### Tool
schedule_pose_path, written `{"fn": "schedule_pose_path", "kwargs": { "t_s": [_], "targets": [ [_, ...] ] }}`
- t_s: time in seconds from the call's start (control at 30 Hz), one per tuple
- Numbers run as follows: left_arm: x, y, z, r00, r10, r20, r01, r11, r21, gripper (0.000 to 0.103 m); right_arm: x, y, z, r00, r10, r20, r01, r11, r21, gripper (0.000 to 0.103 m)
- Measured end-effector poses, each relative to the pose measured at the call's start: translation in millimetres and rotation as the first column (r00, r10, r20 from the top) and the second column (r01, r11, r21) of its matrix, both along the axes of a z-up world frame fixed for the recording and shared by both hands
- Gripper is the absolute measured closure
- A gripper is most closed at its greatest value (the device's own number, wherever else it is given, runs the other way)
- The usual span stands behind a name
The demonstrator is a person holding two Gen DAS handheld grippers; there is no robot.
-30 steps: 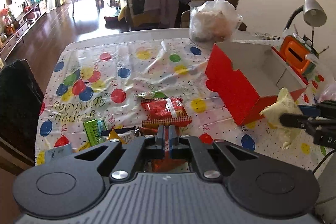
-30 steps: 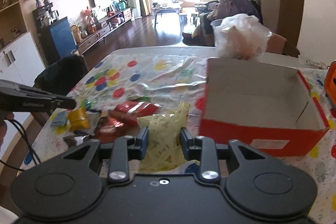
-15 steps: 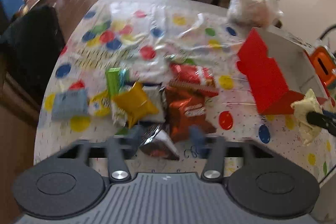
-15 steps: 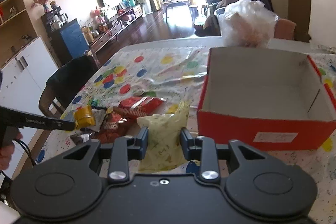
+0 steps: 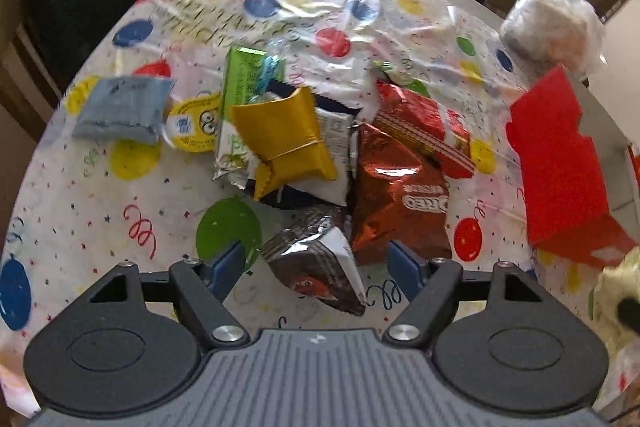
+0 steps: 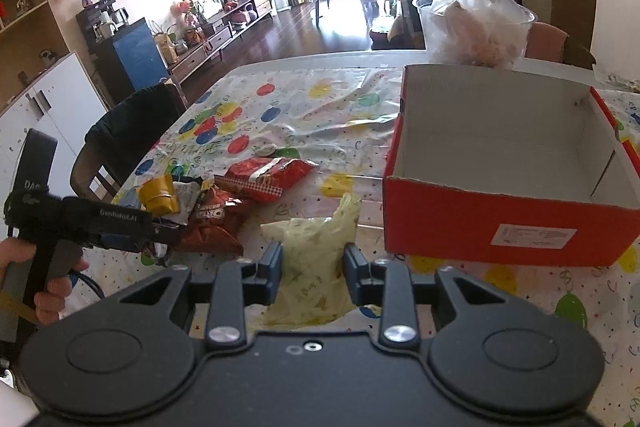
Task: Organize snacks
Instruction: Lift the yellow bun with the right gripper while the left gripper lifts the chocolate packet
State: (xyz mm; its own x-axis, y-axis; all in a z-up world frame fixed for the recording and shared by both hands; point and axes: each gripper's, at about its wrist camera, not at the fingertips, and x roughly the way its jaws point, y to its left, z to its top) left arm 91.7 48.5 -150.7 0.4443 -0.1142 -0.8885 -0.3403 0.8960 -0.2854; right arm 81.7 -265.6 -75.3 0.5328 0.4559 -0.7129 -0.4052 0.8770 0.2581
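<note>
A pile of snack packets lies on the balloon-print tablecloth: a gold packet, a red wafer bag, an orange-red Oreo bag and a brown-and-silver packet. My left gripper hangs just over the pile with its jaws opening. The brown-and-silver packet lies between its fingers, untouched by the pads. My right gripper is shut on a pale yellow packet, in front of the open red box, whose inside shows only bare cardboard.
A green bar, a grey-blue packet and a round yellow snack lie left of the pile. A clear tub holding a plastic bag stands behind the box. A chair draped in dark cloth stands at the table's left edge.
My left gripper went from shut to wide open, rolled, and dropped toward the snack pile. The right gripper stayed put with the yellow packet.
</note>
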Motion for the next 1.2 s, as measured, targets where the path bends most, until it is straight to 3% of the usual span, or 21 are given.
{"fn": "schedule_pose_path", "kwargs": {
  "t_s": [0.03,0.1,0.23,0.57,0.8,1.0,1.2],
  "targets": [
    [0.6,4.4,-3.0,1.000,0.014,-0.013,-0.015,1.000,-0.026,0.039,-1.1,-1.2,0.5,1.000,-0.002,0.000,0.002,1.000,0.000,0.073],
    [2.3,10.8,-9.7,0.998,0.036,-0.045,-0.040,0.996,-0.084,0.052,-1.8,-0.8,0.1,1.000,-0.006,0.000,0.006,1.000,-0.002,0.073],
    [1.7,15.1,-13.6,0.998,0.044,-0.050,-0.050,0.992,-0.120,0.065,-3.3,-0.2,-0.3,1.000,-0.015,0.000,0.015,1.000,-0.006,0.073],
    [-14.1,22.4,0.0,1.000,0.003,-0.022,-0.005,0.995,-0.103,0.069,-5.0,4.1,4.8,1.000,-0.014,0.017,0.014,1.000,-0.013,0.073],
    [-29.3,3.9,46.9,0.992,-0.111,0.066,0.111,0.994,0.008,0.069,-3.5,-1.4,12.5,0.999,-0.026,0.037,0.026,1.000,-0.001,0.073],
    [-15.8,-32.9,91.1,0.958,-0.233,0.166,0.221,0.971,0.090,0.068,8.0,-16.0,21.9,0.996,-0.059,0.071,0.058,0.998,0.003,0.073],
    [15.5,-90.6,118.4,0.904,-0.364,0.225,0.330,0.928,0.176,0.068,29.4,-43.8,30.6,0.988,-0.094,0.118,0.095,0.995,-0.003,0.073]
  ]
}}
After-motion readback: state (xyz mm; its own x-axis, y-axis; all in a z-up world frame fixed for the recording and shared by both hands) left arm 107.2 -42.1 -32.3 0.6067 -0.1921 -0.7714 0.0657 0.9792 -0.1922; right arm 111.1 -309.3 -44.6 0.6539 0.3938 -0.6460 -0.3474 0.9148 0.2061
